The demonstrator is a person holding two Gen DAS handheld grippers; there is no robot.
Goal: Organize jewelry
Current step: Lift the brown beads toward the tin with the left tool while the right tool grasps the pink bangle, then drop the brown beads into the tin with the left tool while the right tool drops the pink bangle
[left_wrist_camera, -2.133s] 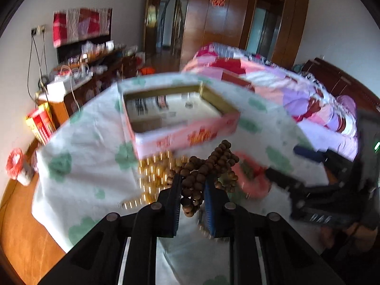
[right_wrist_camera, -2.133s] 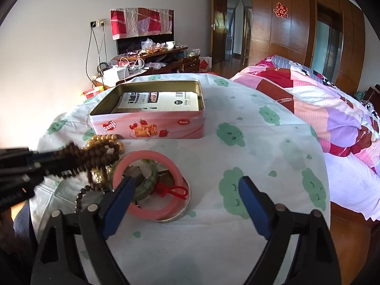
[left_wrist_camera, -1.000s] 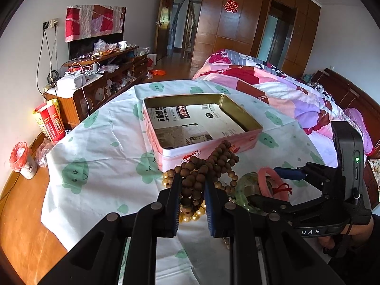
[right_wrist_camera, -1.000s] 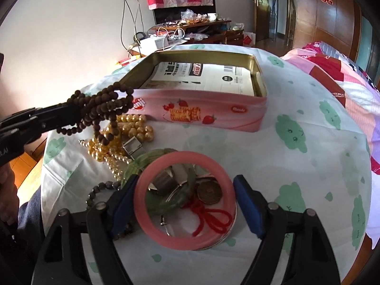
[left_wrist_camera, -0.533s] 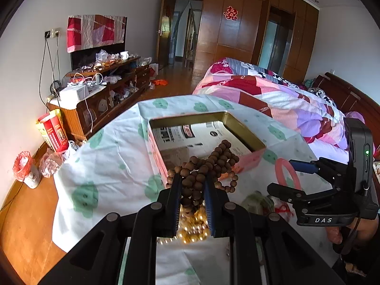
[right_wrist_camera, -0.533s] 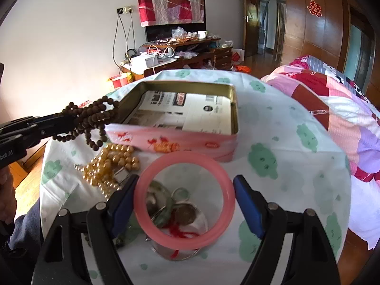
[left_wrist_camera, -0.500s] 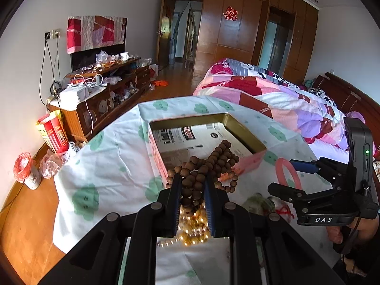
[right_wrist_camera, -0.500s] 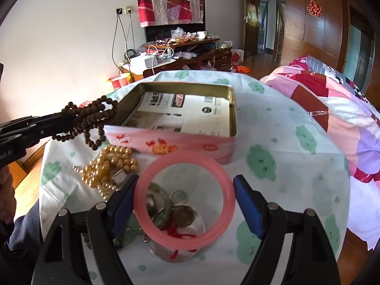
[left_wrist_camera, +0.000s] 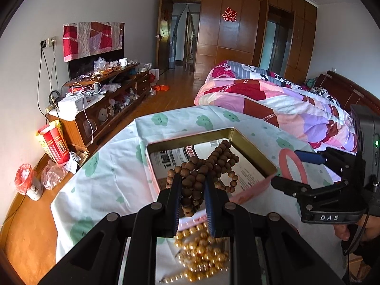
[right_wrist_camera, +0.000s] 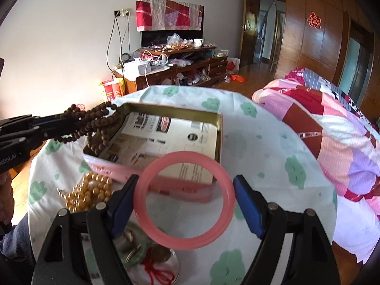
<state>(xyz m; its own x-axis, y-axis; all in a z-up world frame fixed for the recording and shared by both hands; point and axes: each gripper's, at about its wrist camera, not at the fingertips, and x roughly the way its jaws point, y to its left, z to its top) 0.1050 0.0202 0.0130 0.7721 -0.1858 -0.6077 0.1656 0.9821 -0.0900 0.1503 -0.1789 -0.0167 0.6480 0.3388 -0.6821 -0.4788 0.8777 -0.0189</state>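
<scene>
We see the brown bead string [left_wrist_camera: 201, 173] bunched between the narrow jaws of the left gripper [left_wrist_camera: 193, 201], which clamp it, its loops hanging over the near corner of the open tin [right_wrist_camera: 219, 128]. The right gripper [right_wrist_camera: 185, 204] has its jaws spread wide on the pink bangle [right_wrist_camera: 184, 201], one pad pressed on each side of the ring, held above the table just in front of the tin's pink wall. The tin, gold inside and lined with printed paper, sits on a round table under a pale cloth with green cloud prints [right_wrist_camera: 261, 142].

On the cloth near the tin lies a heap of golden beads [right_wrist_camera: 89, 193]. Below the bangle, the right wrist view shows a green bangle [right_wrist_camera: 140, 254] and a red cord [right_wrist_camera: 159, 273] on a round glass dish, blurred; the left wrist view hides these behind its own gripper.

Around us is a bedroom: a bed with a patchwork quilt [left_wrist_camera: 273, 102], wooden wardrobes, a cluttered low cabinet [left_wrist_camera: 104, 99]. The left view alone shows a hand [left_wrist_camera: 349, 230] under the right gripper.
</scene>
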